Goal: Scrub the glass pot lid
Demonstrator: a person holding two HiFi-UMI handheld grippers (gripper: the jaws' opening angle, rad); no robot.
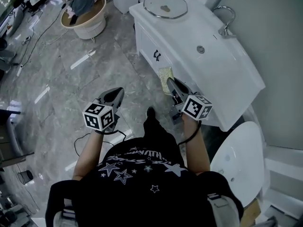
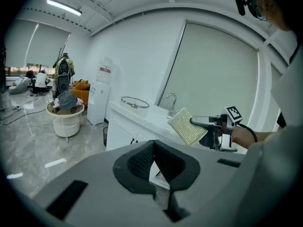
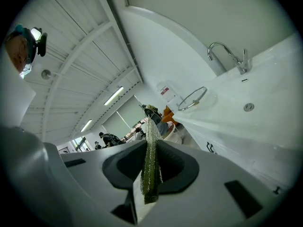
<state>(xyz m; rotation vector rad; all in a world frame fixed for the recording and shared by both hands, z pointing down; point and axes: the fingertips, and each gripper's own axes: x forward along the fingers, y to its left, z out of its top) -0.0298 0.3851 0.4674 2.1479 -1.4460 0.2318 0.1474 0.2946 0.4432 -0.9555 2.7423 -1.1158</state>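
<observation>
Open floor [image 1: 66,74] is lying free left of the table [image 1: 236,74]; faucet [image 1: 225,30] is blocking its wall-side edge, glass pot lid [image 1: 165,5] is occupying the far end.

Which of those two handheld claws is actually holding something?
The right gripper: its jaws pinch a glittery scrubbing pad edge-on. The left gripper is shut on nothing.

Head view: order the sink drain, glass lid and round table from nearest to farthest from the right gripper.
1. Sink drain, just ahead of the right gripper, in the basin.
2. Glass lid, far end of the counter.
3. Round table, on the floor beyond, left.
</observation>
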